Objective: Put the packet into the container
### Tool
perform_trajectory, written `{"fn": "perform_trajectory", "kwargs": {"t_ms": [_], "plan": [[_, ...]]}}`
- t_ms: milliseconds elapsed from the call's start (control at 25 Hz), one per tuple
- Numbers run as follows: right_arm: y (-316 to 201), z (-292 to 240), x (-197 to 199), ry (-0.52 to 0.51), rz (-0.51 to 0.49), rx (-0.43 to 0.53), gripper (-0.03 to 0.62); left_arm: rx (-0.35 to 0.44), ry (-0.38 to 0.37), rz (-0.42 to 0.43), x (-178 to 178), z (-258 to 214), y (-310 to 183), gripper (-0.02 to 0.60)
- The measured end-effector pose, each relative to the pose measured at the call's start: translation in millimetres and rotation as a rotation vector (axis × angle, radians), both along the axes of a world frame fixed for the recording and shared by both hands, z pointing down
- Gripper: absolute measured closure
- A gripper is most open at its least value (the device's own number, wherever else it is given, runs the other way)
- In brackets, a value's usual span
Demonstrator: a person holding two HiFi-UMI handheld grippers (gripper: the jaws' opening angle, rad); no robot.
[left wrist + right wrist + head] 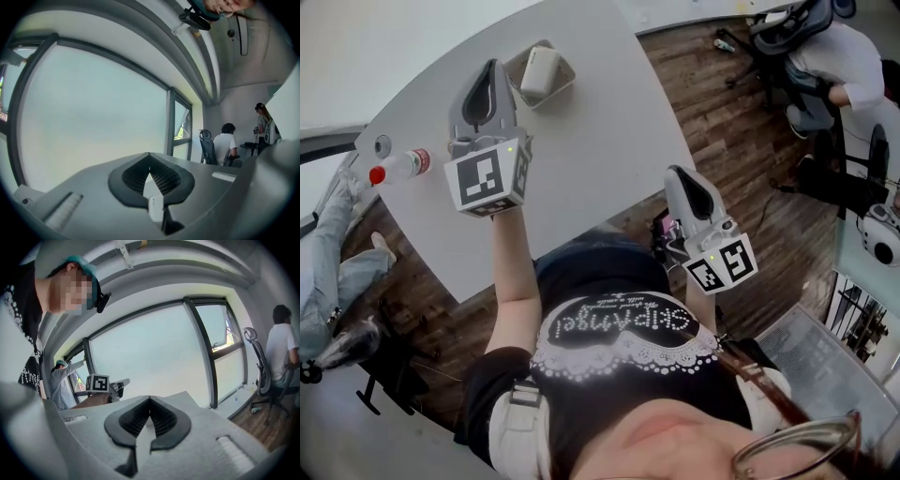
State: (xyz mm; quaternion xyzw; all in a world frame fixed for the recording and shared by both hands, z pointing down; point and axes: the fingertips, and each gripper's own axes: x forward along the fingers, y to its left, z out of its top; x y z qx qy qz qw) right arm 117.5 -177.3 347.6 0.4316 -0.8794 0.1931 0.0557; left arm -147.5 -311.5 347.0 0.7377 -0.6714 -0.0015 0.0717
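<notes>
In the head view the white packet [540, 71] lies inside the small grey container [565, 86] at the far side of the pale table [600, 141]. My left gripper [493, 66] is held up over the table just left of the container, its jaws shut with nothing between them; its own view looks out level at a window past the closed tips [150, 154]. My right gripper [680, 172] hovers off the table's near right edge, also shut and empty [150, 398]. The left gripper's marker cube [97, 383] shows in the right gripper view.
A clear bottle with a red cap [398, 167] lies near the table's left end, beside a small round object [382, 145]. A person sits in an office chair [825, 56] at the far right on the wooden floor. Another person's legs [337, 272] are at the left.
</notes>
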Motion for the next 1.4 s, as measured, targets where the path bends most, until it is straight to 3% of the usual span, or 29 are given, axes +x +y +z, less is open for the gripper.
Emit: {"fn": "perform_trajectory", "kwargs": {"t_ms": [480,680,1000,1240,1400], "plan": [[14.1,-22.6,-2.2,-0.024,-0.051,0.089,0.592,0.199,-0.036,0.075,28.3,-100.3,94.0,0.584],[21.0,-41.1,-6.1,-0.046,-0.069,0.138,0.592,0.231,-0.088,0.069,30.9,-123.2,141.5,0.584],[34.4,-45.2,-2.4,-0.045,-0.084,0.145,0.592,0.164,-0.083,0.05,35.7,-90.2,199.1,0.584],[40.6,-40.0,13.9,-0.026,-0.06,0.116,0.592,0.109,-0.097,0.08,39.6,-64.1,220.9,0.584],[53.1,-28.9,26.6,0.002,-0.026,0.082,0.592,0.037,-0.066,0.092,40.6,-41.0,231.1,0.584]]}}
